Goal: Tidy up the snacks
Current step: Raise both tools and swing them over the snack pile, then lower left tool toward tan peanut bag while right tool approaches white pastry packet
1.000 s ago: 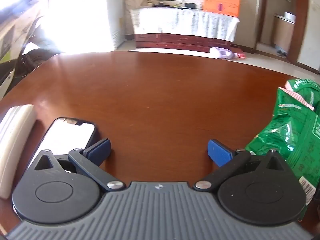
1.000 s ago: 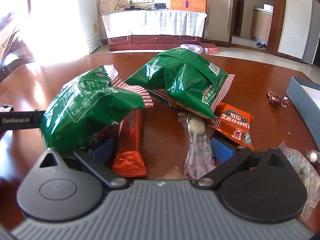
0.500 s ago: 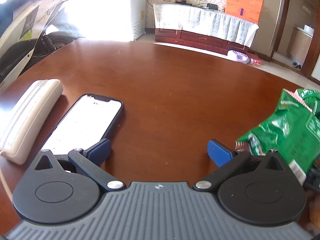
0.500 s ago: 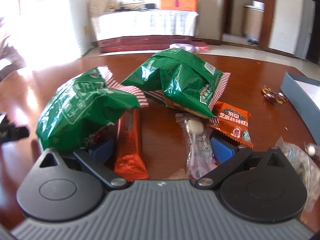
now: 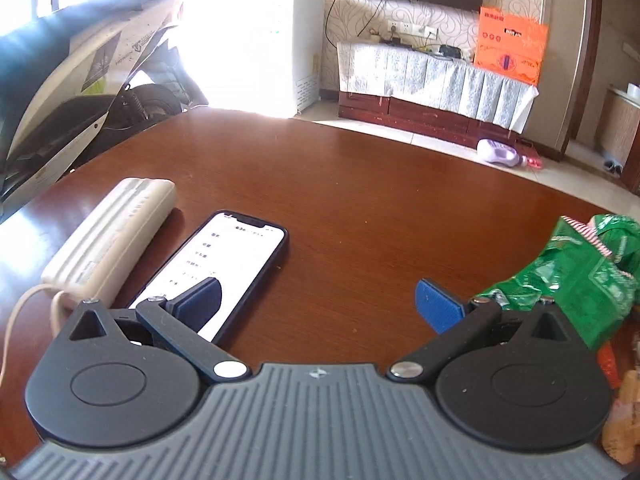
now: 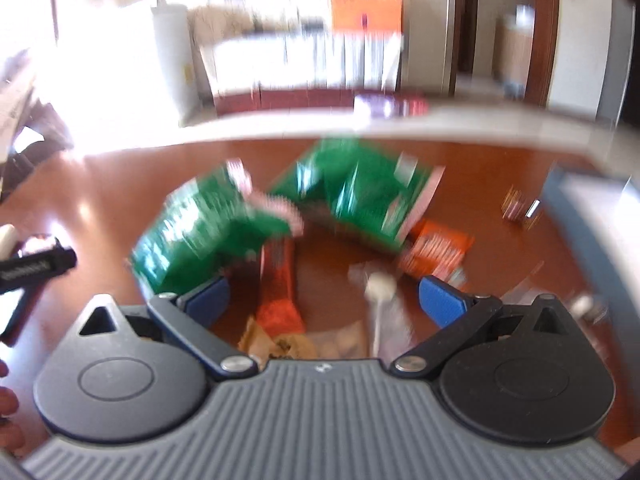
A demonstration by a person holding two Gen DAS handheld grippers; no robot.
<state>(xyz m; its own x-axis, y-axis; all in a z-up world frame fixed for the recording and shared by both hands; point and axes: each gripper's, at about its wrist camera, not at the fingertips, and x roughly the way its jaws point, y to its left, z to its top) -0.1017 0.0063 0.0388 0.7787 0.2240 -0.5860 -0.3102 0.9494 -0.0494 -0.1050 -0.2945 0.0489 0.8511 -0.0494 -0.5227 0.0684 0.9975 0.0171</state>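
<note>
Snacks lie in a pile on the brown table (image 6: 100, 208). In the blurred right wrist view there are two green bags (image 6: 208, 232) (image 6: 360, 196), a red bar (image 6: 278, 280), an orange packet (image 6: 436, 250), a clear wrapped sweet (image 6: 380, 292) and tan snacks (image 6: 280, 342) near the fingers. My right gripper (image 6: 324, 302) is open and empty above the red bar and the sweet. My left gripper (image 5: 320, 304) is open and empty over bare table; one green bag (image 5: 576, 280) lies at its right.
A phone (image 5: 224, 272) with a lit screen and a white power bank (image 5: 112, 236) lie at the left. A grey box (image 6: 592, 208) and small wrapped candies (image 6: 520, 206) sit at the far right. The left gripper's body (image 6: 36, 266) shows at the left edge.
Both grippers have risen and pulled back from the table, both staying open. The right view is now blurred by motion. The left view shows more of the phone and power bank.
</note>
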